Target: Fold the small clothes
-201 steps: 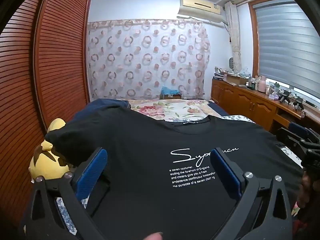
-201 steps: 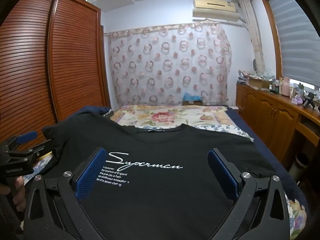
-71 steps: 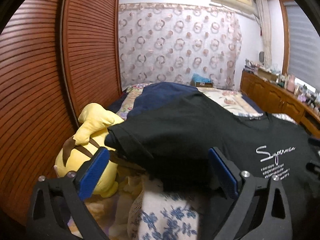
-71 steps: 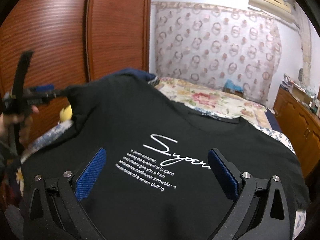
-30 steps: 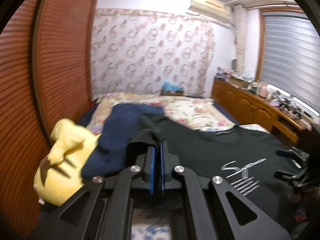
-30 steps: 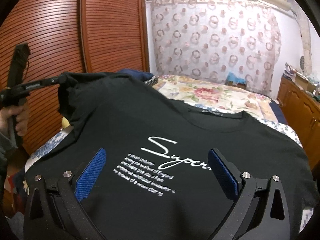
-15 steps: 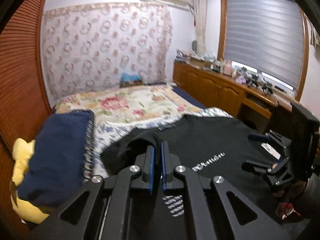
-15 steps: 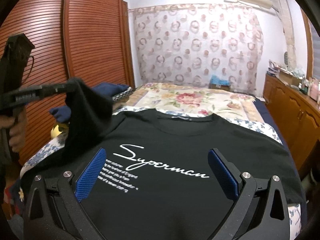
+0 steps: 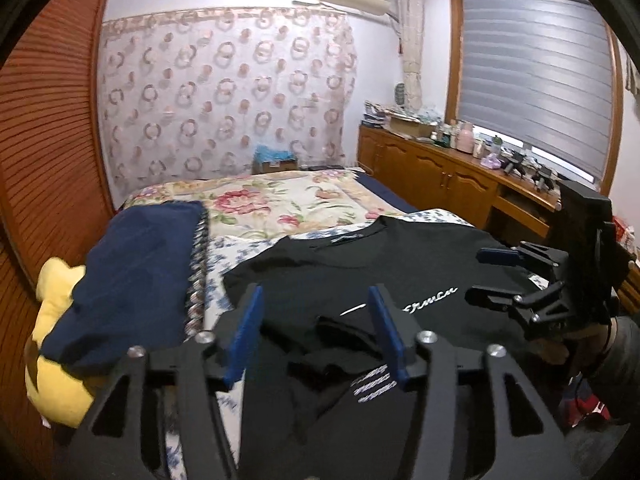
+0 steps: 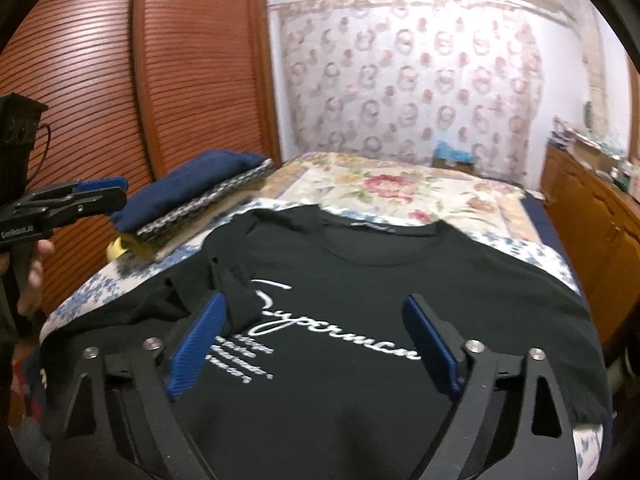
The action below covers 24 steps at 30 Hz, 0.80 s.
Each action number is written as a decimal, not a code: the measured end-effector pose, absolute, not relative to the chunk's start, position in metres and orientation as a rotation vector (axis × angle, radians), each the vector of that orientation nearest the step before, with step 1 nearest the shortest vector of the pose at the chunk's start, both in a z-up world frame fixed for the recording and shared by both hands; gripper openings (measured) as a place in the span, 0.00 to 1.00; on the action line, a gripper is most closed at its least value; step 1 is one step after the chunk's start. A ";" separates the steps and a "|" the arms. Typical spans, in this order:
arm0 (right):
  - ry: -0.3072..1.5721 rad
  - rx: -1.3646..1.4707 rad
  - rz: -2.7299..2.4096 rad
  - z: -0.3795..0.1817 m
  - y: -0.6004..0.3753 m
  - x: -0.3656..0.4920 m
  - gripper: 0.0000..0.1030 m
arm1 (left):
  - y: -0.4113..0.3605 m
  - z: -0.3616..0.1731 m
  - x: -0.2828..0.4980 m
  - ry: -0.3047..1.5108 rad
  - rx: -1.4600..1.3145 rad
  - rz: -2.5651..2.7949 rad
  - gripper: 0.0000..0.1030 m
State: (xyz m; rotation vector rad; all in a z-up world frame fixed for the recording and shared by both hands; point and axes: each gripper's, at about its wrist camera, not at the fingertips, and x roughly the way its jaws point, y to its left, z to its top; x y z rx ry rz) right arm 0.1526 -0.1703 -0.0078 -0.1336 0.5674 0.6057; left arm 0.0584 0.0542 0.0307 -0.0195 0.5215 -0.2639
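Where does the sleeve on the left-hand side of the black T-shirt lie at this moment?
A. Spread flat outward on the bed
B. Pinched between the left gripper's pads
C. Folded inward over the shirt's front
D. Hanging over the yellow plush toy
C: the sleeve lies folded over the black T-shirt, covering the start of the print, while the left gripper stands open above it.

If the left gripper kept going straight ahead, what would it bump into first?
Most likely the folded-over sleeve of the black T-shirt, lying between the left gripper's open blue pads. Depth is hard to judge.
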 end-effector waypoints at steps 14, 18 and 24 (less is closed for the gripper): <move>0.736 -0.219 0.872 -0.034 -0.073 0.197 0.44 | 0.091 -0.016 0.033 0.566 -0.066 -0.146 0.56; 0.787 -0.261 0.898 -0.046 -0.049 0.208 0.37 | 0.098 -0.025 0.031 0.580 -0.086 -0.141 0.56; 0.810 -0.313 0.885 -0.056 -0.044 0.216 0.04 | 0.098 -0.030 0.031 0.590 -0.091 -0.153 0.56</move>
